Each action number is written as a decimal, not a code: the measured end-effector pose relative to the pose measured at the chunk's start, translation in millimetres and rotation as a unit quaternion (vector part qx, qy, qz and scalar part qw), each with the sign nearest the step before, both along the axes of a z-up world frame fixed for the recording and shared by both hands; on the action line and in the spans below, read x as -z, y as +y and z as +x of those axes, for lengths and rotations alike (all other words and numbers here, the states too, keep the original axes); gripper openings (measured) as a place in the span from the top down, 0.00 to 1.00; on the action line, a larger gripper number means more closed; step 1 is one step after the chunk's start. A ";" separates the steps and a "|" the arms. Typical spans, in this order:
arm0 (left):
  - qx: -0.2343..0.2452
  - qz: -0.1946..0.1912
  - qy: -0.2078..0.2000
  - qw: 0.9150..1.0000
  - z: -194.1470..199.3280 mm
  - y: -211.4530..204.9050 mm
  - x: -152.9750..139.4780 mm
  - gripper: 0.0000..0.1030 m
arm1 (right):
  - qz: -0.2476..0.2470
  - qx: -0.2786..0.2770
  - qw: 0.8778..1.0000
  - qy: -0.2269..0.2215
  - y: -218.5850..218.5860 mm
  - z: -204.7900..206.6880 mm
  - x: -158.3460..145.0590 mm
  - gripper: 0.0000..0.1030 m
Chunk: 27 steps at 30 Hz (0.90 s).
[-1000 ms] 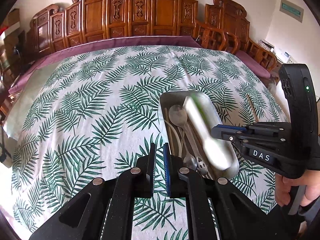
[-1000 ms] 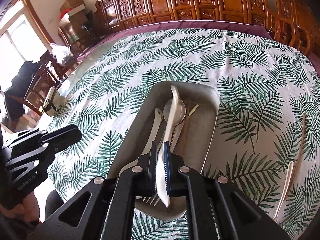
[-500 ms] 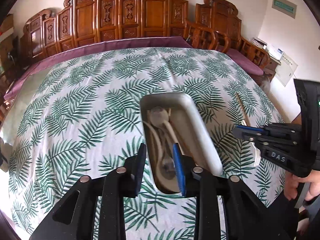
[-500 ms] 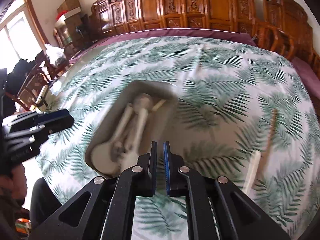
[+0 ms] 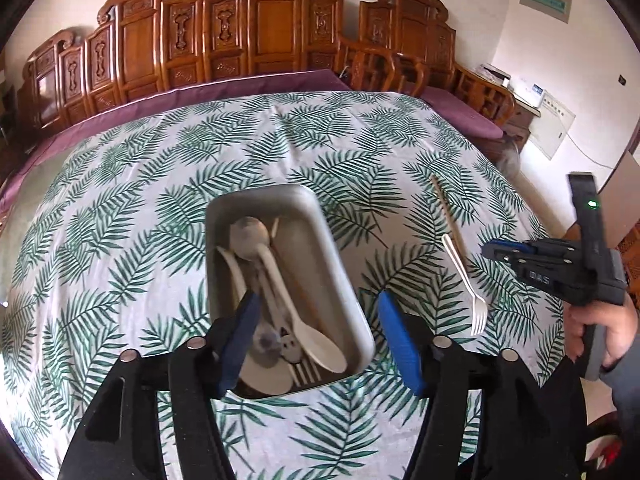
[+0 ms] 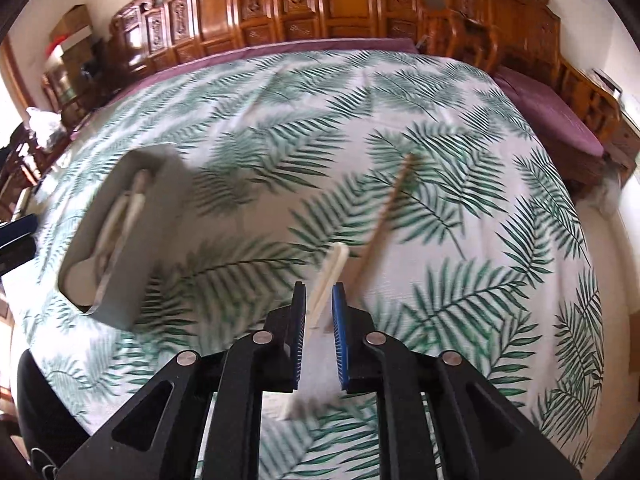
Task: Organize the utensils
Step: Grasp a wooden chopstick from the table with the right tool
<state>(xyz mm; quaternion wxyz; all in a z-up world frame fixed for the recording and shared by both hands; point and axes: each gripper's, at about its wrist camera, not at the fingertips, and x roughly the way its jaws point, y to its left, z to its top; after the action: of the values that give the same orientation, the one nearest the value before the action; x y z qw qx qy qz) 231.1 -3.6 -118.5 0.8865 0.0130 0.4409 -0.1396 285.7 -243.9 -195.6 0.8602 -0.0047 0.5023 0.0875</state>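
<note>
A metal tray [image 5: 340, 264] on the palm-leaf tablecloth holds several spoons and forks, among them a white plastic spoon [image 5: 304, 320]. My left gripper [image 5: 316, 324] is wide open, its jaws on either side of the tray's near end. A white plastic fork [image 5: 466, 276] and a wooden chopstick [image 5: 444, 204] lie on the cloth right of the tray. My right gripper [image 6: 319, 304] is a little open and empty, just above the white fork [image 6: 328, 280], with the chopstick [image 6: 384, 216] beside it. The tray [image 6: 132, 248] is to its left. The right gripper also shows in the left wrist view [image 5: 500, 250].
Carved wooden chairs [image 5: 256, 40] line the far side of the round table. A purple cloth edge [image 5: 224, 88] rims the table. A person's hand [image 5: 600, 332] holds the right gripper at the table's right edge.
My right gripper let go of the white spoon into the tray, swung right to the white fork and opened slightly. My left gripper opened wide and came in over the tray's near end.
</note>
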 end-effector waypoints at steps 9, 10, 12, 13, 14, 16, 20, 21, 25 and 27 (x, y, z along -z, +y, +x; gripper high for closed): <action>0.017 0.011 0.011 1.000 -5.6 -19.6 7.1 0.34 | -0.006 0.013 1.000 0.020 -7.2 26.9 30.2 0.85; 0.018 0.012 0.013 1.000 -6.2 -21.0 8.3 0.34 | -0.005 0.013 1.000 0.021 -7.2 30.0 32.3 0.85; 0.020 0.014 0.015 1.000 -7.1 -23.7 10.6 0.34 | -0.010 0.015 1.000 0.025 -6.2 37.5 38.1 0.85; 0.021 0.015 0.016 1.000 -7.9 -25.1 11.2 0.34 | -0.010 0.017 0.999 0.028 -6.1 40.8 41.1 0.85; 0.023 0.016 0.017 0.999 -8.6 -26.6 12.1 0.34 | -0.008 0.019 0.999 0.029 -6.5 43.8 42.9 0.85; 0.025 0.017 0.018 0.999 -9.7 -28.5 13.2 0.34 | -0.012 0.020 0.999 0.027 -5.1 47.8 43.2 0.85; 0.029 0.020 0.021 0.999 -11.5 -34.2 15.1 0.34 | -0.034 0.012 0.999 0.032 0.5 51.8 43.2 0.85; 0.030 0.020 0.022 0.999 -11.6 -36.0 15.9 0.34 | -0.041 0.012 0.999 0.034 1.3 51.9 43.0 0.86; 0.033 0.020 0.026 0.999 -11.1 -41.9 19.3 0.34 | -0.047 0.018 0.998 0.042 -2.0 49.8 43.1 0.93; 0.036 0.021 0.026 0.999 -11.3 -46.1 19.9 0.34 | -0.047 0.021 0.998 0.046 -6.8 43.6 42.5 0.94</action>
<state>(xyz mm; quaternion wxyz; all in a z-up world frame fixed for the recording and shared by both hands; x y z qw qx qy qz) 219.8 -49.7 -138.4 0.8686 0.0432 0.4661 -0.1622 329.3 -250.8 -238.1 0.8367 -0.0303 0.5449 0.0458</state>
